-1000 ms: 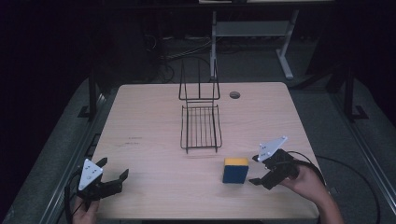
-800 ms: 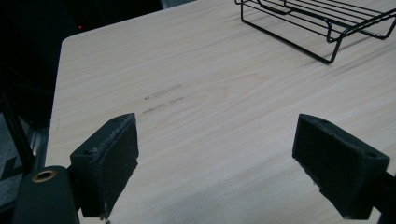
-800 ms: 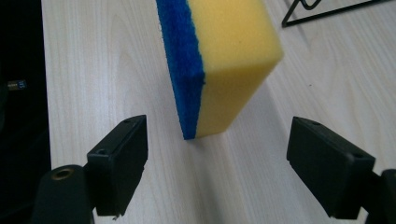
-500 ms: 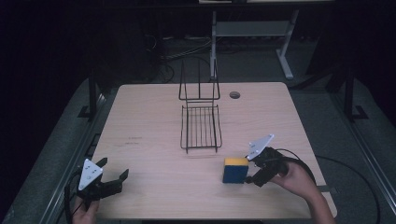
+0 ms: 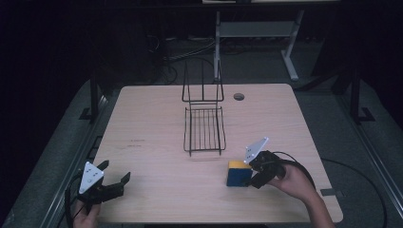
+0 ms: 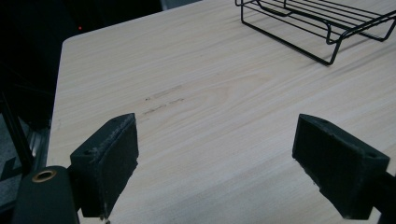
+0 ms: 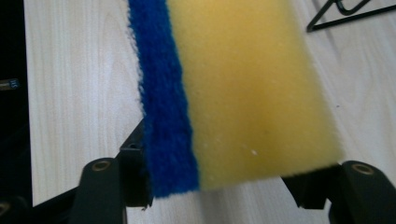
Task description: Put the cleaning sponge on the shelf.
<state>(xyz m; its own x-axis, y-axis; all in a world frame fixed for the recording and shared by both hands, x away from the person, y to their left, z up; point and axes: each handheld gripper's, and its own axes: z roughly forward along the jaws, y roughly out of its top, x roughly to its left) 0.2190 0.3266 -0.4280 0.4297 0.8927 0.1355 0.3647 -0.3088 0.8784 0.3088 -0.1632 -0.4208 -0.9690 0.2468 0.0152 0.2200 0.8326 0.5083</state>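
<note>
**Sponge between the right jaws, left tongs idle**

As the right gripper [image 5: 248, 176] sits low at the near right part of the table [image 5: 157, 118], we note the sponge [image 5: 237, 173] directly at its tips, on the side toward the table's middle. In the right gripper view the sponge [image 7: 233, 88] fills the space between the two black jaws, which flank it at left and right. These jaws have just been closing with the sponge between them. They look to be against its sides, the blue face at one jaw and the yellow foam at the other, so we record them as clamped on it.

The sponge is a block with a yellow foam body and a rough blue scouring layer on one face. In the high view it stands on the table, yellow uppermost, dark blue facing us.

The left gripper [image 5: 111, 180] rests at the near left corner, well apart from the sponge. Its jaws stand wide apart over bare wood in the left gripper view, nothing between them.

A black wire rack [image 5: 205, 128] lies beyond the right gripper, near the sponge but not touching it.

Hard to make out: the sponge's far end is cut off at the top of the right gripper view, and the jaw pads are mostly hidden behind it. The room around the table is dark.
</note>
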